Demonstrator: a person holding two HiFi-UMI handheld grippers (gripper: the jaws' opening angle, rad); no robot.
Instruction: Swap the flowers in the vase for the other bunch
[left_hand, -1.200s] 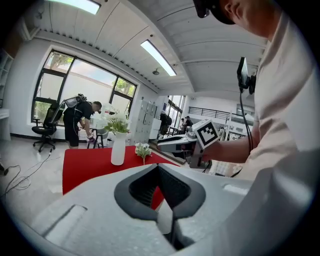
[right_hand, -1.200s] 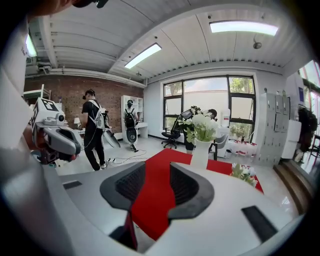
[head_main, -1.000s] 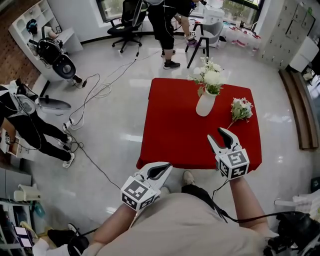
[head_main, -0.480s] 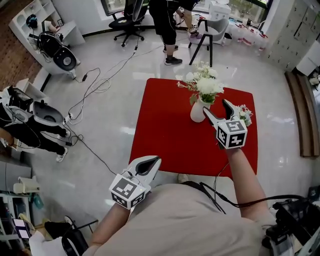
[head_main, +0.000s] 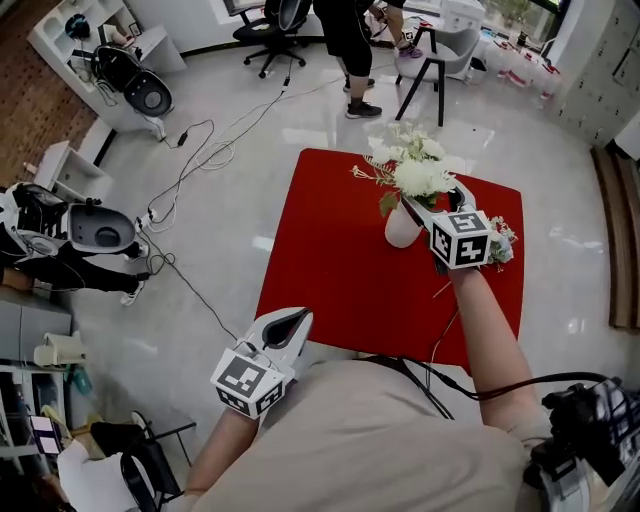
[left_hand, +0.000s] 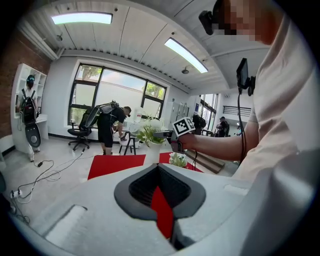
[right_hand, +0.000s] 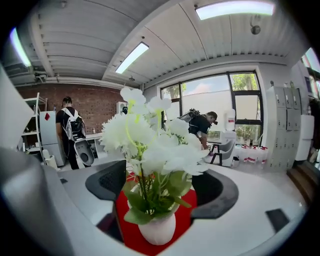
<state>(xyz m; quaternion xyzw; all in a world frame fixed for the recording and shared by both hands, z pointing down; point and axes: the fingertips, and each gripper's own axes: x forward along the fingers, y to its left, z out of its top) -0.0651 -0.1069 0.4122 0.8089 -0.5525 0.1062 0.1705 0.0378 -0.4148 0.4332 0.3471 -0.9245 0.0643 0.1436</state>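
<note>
Standing in the white vase (head_main: 400, 228) at the red tabletop's (head_main: 330, 260) far side, the flowers (head_main: 415, 175) sit inside my right claw (head_main: 430, 192), whose jaws have just been opening and press on nothing. I should close low on the stems above the rim, then lift straight up so the vase doesn't tip. The other bunch (head_main: 500, 245) lies just beside. My right arm reaches forward; my left claw (head_main: 298, 318), clenched and empty, hangs by the near edge.

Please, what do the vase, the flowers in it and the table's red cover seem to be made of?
Vase: probably ceramic; white, smooth, little shine.
Flowers: likely artificial, fabric or plastic; petals uniformly white.
Red cover: apparently cloth; flat, without shine.
</note>
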